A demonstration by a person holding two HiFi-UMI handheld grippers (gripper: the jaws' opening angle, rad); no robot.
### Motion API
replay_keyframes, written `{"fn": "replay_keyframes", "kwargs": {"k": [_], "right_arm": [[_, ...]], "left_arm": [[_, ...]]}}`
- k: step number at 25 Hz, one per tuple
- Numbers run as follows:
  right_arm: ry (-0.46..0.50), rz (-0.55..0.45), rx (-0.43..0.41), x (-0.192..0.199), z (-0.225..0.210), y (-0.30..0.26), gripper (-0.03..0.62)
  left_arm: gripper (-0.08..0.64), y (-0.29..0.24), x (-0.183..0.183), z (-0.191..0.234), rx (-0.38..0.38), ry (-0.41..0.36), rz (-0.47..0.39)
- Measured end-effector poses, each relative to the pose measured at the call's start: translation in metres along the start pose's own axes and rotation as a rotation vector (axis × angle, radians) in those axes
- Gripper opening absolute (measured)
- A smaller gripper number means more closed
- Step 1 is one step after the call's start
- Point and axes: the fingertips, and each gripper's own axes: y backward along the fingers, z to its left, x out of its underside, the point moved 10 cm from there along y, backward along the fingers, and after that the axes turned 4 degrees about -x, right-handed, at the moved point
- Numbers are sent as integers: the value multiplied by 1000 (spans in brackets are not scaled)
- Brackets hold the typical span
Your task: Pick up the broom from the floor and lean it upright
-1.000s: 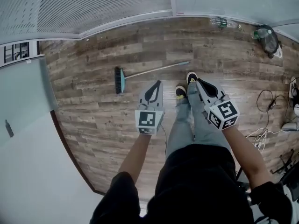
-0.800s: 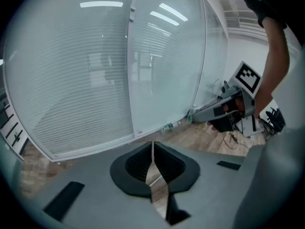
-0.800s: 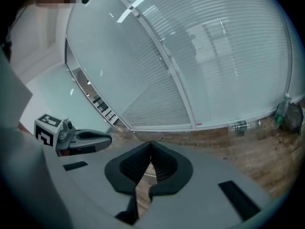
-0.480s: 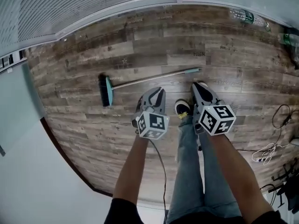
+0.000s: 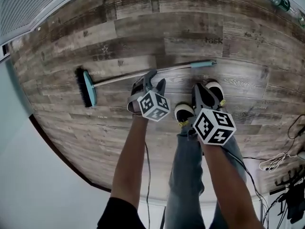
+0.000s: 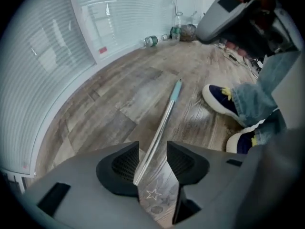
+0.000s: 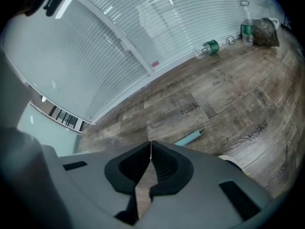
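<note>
Centre the broom handle [image 6: 164,118] between the opening fingers [image 6: 119,168] of the left gripper [image 6: 152,149], seemingly not yet touching it, before closing; the right gripper [image 7: 150,147] has its fingers pressed together, empty.

Even, bright daylight through the blinds [image 7: 109,27]; strong fisheye bending at edges; slight motion blur.

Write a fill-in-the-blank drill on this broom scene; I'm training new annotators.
The broom lies flat on the wooden ____.
The left tongs straddle the broom's ____.
The right tongs are ____ and empty.
In the head view, the broom's head lies ____ of both tongs.
Missing: floor, handle, shut, left.
The left tongs are opening, not gripping the handle.
</note>
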Motion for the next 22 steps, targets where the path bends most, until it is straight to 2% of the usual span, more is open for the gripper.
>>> {"fn": "replay_keyframes", "kwargs": {"k": [3, 6, 10, 12, 15, 16, 17, 18, 20, 22], "right_arm": [[28, 34, -28, 5, -2, -15, 15], [33, 21, -48, 6, 5, -19, 15], [28, 14, -61, 7, 9, -18, 15], [41, 19, -53, 8, 8, -19, 15], [53, 28, -3, 6, 0, -20, 18], [42, 33, 26, 4, -5, -21, 42], [23, 33, 42, 1, -9, -20, 124], [7, 26, 33, -4, -11, -19, 157], [34, -5, -39, -18, -2, -9, 197], [66, -38, -63, -36, 15, 14, 209]], "left_arm": [[189, -43, 12, -5, -11, -45, 68], [180, -67, 16, -9, -3, -83, 120], [126, -73, 14, -17, 20, -125, 140], [116, -72, 12, -20, 33, -175, 137], [110, -58, 4, -13, 43, -193, 103], [109, -48, -2, -8, 41, -182, 83], [108, -34, -9, -4, 39, -171, 60], [107, -19, -17, 0, 39, -162, 33], [104, 17, -35, 8, 42, -149, -25], [101, 58, -51, 12, 40, -134, -85]]}}
